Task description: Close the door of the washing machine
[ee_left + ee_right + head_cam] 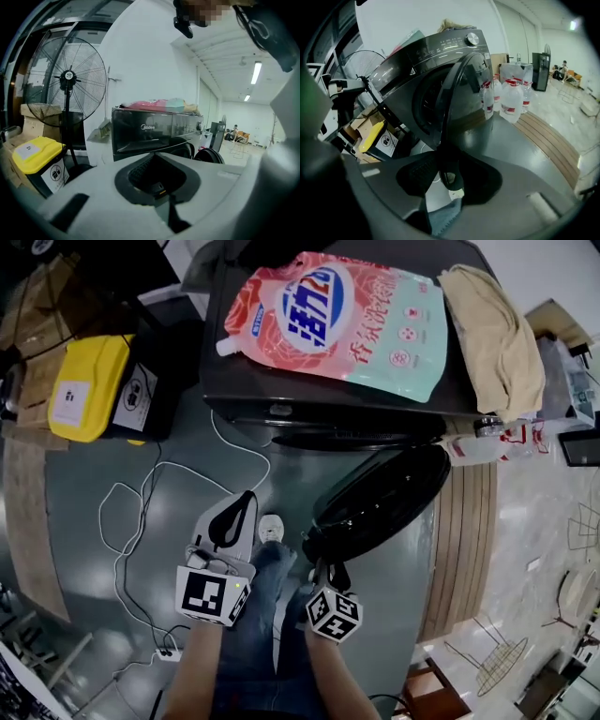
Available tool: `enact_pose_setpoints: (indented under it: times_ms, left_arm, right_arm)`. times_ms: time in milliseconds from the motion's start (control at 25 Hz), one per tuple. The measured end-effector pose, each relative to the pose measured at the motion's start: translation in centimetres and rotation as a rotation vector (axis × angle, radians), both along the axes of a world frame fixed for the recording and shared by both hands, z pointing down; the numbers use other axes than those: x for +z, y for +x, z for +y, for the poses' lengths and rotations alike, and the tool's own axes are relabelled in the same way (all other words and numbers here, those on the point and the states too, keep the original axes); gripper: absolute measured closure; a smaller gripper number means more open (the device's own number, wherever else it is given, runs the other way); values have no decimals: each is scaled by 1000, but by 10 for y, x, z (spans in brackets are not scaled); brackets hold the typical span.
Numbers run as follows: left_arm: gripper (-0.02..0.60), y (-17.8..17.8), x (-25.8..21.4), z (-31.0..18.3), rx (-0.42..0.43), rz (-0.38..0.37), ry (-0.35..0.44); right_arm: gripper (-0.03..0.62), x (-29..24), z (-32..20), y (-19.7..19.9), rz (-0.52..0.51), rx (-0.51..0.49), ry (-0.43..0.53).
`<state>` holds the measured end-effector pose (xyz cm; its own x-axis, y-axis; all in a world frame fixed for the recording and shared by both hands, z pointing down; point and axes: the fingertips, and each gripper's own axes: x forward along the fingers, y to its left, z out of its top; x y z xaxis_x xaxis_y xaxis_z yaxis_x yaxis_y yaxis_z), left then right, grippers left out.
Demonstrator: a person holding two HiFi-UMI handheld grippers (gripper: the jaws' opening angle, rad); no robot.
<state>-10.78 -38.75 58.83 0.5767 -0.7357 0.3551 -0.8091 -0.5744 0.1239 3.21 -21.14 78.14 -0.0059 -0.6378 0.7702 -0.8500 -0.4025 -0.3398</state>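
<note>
The dark washing machine (328, 395) stands at the top of the head view. Its round door (380, 498) hangs open, swung out toward me. My right gripper (317, 559) is at the door's near rim, and in the right gripper view the rim (449, 140) runs down between the jaws, which are shut on it (447, 157). My left gripper (247, 498) hovers over the floor left of the door. Its tips meet with nothing between them (155, 155), and it points at the machine's front (154, 129).
A pink detergent pouch (337, 315) and a beige cloth (492, 334) lie on the machine. A yellow-lidded bin (89, 385) stands to its left beside a pedestal fan (65, 79). A white cable (141, 512) loops across the floor. Water bottles (511, 98) stand on the right.
</note>
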Motion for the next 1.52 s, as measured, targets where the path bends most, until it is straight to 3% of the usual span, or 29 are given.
enact_pose_setpoints:
  times_ms: [200,520,880,960,1080,1160,1520]
  left_arm:
    - [574,-19,2,-41,11,6,-12]
    - [574,-42,6,-88,-14,23,-28]
    - [574,-46,14,-113,-32,32,-39]
    - [574,-46,15,-117,-34,36,-39]
    - [574,-46,17,-121,-36,39,-42]
    - [574,-45,18,-122,-38,40,-47]
    - [574,-47,21,-121,-36,43,-50]
  right_arm:
    - [439,0,-53,-29,-33,71,-20]
    - [424,-5,-131,-63,-82,-2,37]
    - [431,-11,-204,-78,-74,-230,152]
    - [450,-13,-217,-75,-33,-276,176]
    - [554,-13,-229,-66,26,-316,180]
    - [583,-12,-230,-63,41,-324,176]
    - [580,-13,-236,-62,54,-336,210]
